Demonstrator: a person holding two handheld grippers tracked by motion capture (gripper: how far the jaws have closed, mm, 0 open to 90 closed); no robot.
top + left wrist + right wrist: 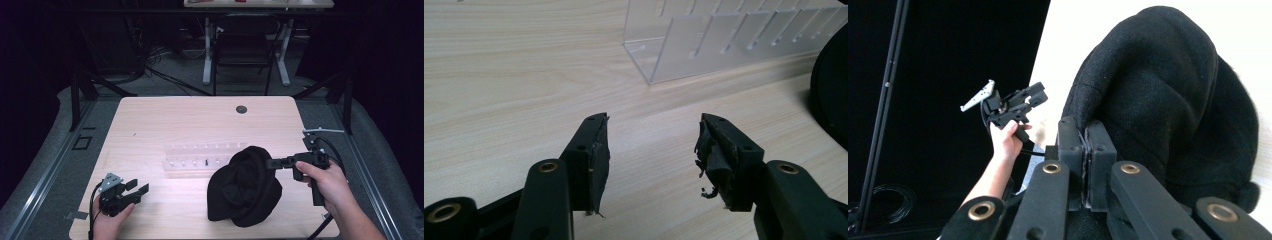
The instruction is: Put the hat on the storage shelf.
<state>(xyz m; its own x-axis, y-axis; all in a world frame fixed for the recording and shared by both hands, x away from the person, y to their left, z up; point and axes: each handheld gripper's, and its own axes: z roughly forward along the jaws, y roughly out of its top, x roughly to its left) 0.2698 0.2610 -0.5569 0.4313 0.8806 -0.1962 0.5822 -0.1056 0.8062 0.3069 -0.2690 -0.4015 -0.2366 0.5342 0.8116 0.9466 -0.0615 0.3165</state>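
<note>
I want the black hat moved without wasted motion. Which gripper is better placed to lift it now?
Right. The right gripper is already shut on the black hat's edge. The left gripper is open over bare table, well apart from the hat.

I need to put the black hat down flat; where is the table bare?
Bare wood lies between the left tongs and the black hat, and across the far table beyond the clear rack. The hat and rack crowd the centre-right.
</note>
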